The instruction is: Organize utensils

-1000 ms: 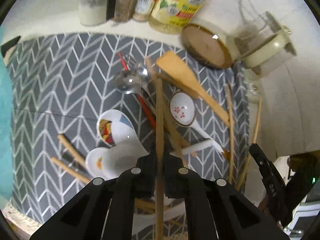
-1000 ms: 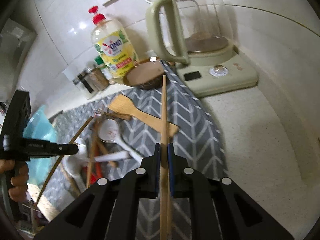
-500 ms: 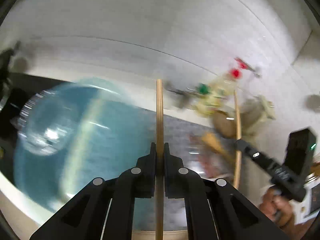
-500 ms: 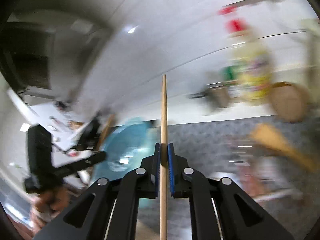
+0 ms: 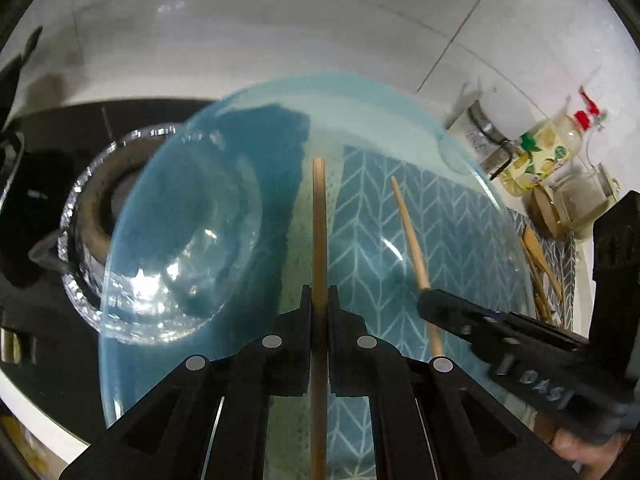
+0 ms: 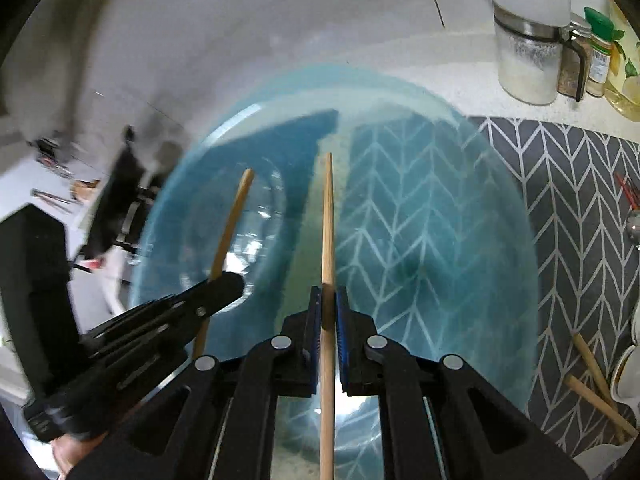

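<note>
Left fingers: my left gripper is closed tight on a round wooden chopstick, the black pads pressing both its sides.
Right fingers: my right gripper is likewise pinched shut on a second pale wooden chopstick, gripped between its blue-lined pads.
Where the chopsticks are: both hang over the translucent blue glass bowl, which sits partly on the grey herringbone-patterned mat and partly on the pale counter.
Long axis, left stick: it runs straight ahead along my fingers, free end pointing toward the far side of the bowl, the rest passing back between the jaws.
Long axis, right stick: the same lie in its own view, slim end forward; seen from the left view it leans up and to the left over the mat side of the bowl.
Only in the left view: a dark stove burner ringed with foil beside the bowl, and a cream electric kettle far right.
Only in the right view: a glass canister with a metal band, spice jars, and loose wooden sticks on the mat at the lower right.
Uncertain: whether either stick's end touches the glass I cannot tell.
</note>
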